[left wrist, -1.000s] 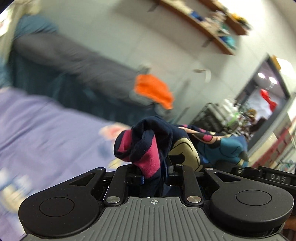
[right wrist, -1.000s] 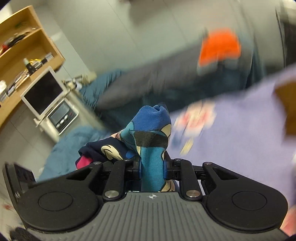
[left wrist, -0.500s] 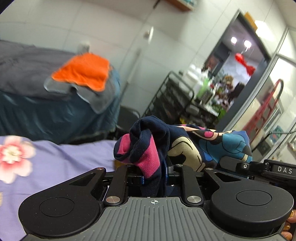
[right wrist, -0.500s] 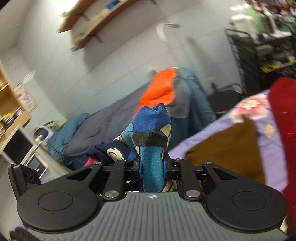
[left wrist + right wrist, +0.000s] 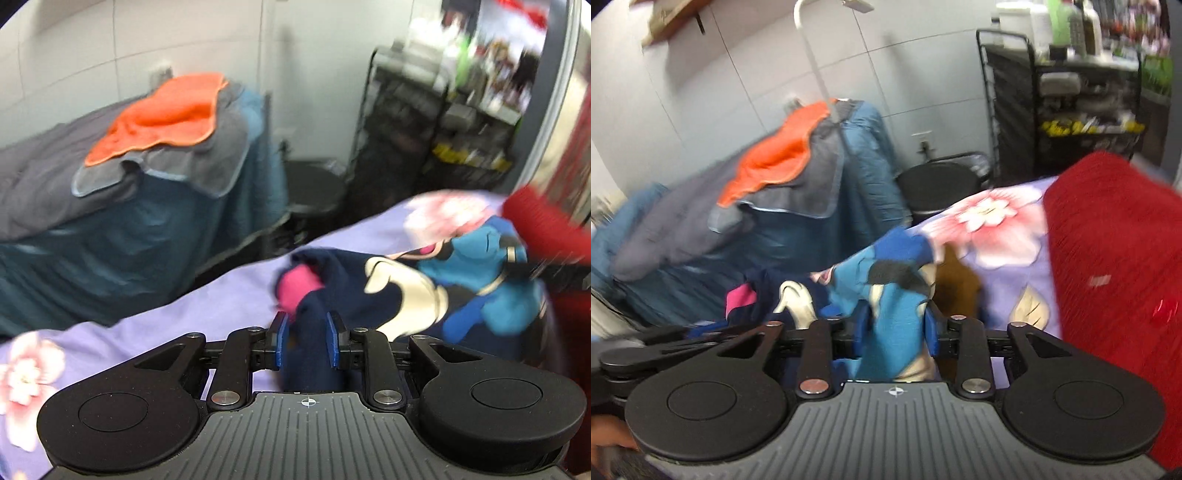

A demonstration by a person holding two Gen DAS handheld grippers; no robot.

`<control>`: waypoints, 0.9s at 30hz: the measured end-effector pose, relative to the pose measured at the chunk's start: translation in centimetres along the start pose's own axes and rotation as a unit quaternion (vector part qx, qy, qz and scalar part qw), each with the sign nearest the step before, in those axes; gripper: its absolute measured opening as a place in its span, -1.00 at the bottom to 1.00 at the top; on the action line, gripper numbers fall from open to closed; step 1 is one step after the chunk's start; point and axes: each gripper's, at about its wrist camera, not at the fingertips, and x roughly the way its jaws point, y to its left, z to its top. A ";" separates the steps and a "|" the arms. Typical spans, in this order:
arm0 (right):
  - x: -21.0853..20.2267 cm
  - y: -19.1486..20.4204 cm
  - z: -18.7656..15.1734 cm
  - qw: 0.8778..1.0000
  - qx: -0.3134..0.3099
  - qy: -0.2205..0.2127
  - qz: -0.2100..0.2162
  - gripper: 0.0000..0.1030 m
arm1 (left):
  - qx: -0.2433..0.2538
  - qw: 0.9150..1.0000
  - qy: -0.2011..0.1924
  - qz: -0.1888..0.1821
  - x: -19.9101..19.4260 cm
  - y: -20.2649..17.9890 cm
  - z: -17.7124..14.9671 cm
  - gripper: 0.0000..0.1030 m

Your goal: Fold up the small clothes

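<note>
A small navy, blue, pink and cream printed garment (image 5: 399, 291) is stretched between my two grippers above a lilac floral sheet (image 5: 207, 306). My left gripper (image 5: 306, 341) has its jaws parted a little, with the navy end of the garment lying loose between them. My right gripper (image 5: 894, 332) has its jaws parted too, with the blue end (image 5: 890, 295) of the garment between them. The garment droops forward onto the sheet (image 5: 1004, 258) in both views.
A red cloth (image 5: 1115, 266) lies on the sheet to the right; a brown cloth (image 5: 958, 284) shows beside it. Behind are a grey-blue covered bed with an orange towel (image 5: 166, 114), a black bin (image 5: 938, 184) and a black wire rack (image 5: 1071, 99).
Both grippers swung right and lowered toward the sheet. Their jaws have widened from tightly shut, and the bunched garment ends have slumped forward onto the sheet.
</note>
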 end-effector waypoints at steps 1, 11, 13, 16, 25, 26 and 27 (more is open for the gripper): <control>0.2 0.1 0.0 1.000 -0.014 -0.010 -0.024 0.03 | 0.007 1.000 0.015 0.009 0.6 0.4 -0.1 0.21; -2.4 0.1 -0.8 0.996 -0.031 -0.007 -0.083 0.55 | 0.008 0.998 0.052 0.047 -3.3 3.9 -3.7 0.94; -3.7 0.8 -1.3 0.997 -0.024 0.018 -0.066 0.70 | 0.039 0.995 0.054 0.070 -5.4 2.9 -4.7 1.00; -5.5 3.0 -3.5 0.995 -0.040 0.073 -0.046 0.70 | 0.093 0.991 0.048 0.087 -8.5 0.6 -6.1 1.00; -9.3 7.8 -6.4 0.989 -0.074 0.097 -0.089 0.89 | 0.139 0.980 0.120 0.079 -11.4 -3.2 -7.9 1.00; -9.5 7.9 -6.3 0.989 -0.074 0.095 -0.091 0.90 | 0.138 0.979 0.122 0.085 -11.6 -3.4 -7.7 1.00; -9.6 8.0 -6.2 0.988 -0.074 0.093 -0.094 0.90 | 0.134 0.980 0.124 0.084 -11.9 -3.5 -7.8 1.00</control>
